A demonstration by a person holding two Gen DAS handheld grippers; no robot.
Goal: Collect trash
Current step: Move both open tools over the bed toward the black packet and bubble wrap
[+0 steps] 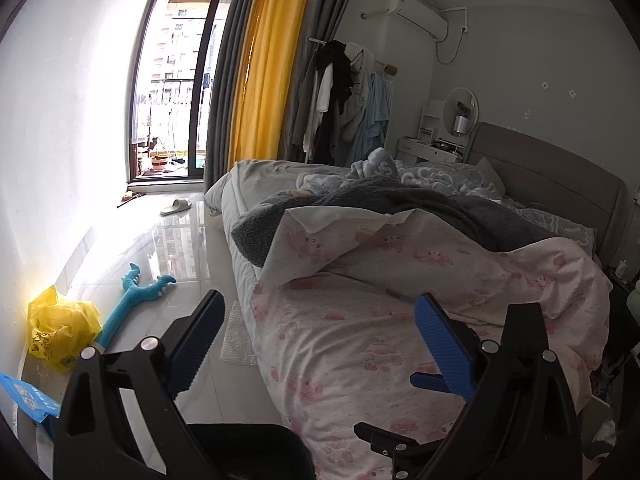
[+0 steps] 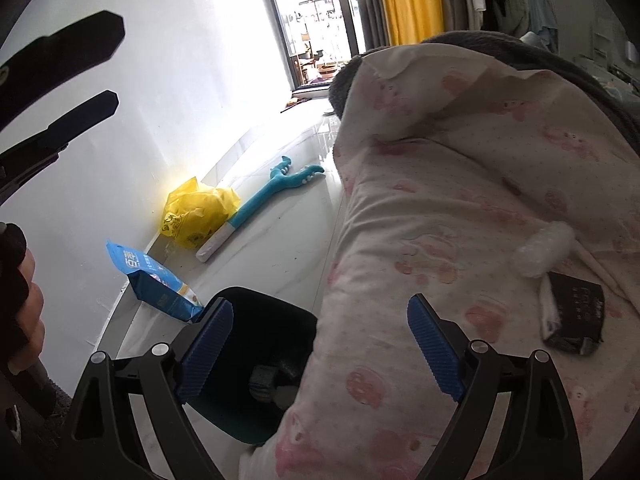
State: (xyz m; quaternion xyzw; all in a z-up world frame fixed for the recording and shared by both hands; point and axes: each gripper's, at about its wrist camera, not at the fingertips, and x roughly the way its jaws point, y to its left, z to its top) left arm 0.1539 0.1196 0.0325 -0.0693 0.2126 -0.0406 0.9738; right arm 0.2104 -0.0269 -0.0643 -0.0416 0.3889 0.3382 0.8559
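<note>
A yellow bag (image 2: 199, 212), a blue packet (image 2: 158, 280) and a white quilt (image 2: 460, 220) with pink prints.

The left hand-held gripper (image 1: 320, 316) points forward with its jaws spread wide, the blue ribbed pads (image 1: 444, 344) well apart and nothing between them. The right hand-held gripper (image 2: 320, 320) is likewise spread wide, its blue pads (image 2: 208, 344) apart and gripping nothing. In the right wrist view, the left hand-held gripper's dark fingers (image 2: 84, 114) reach in from the left edge, tilted upward and apart. Below them the person's left hand (image 2: 24, 296) wraps a dark handle, fingers curled.
</note>
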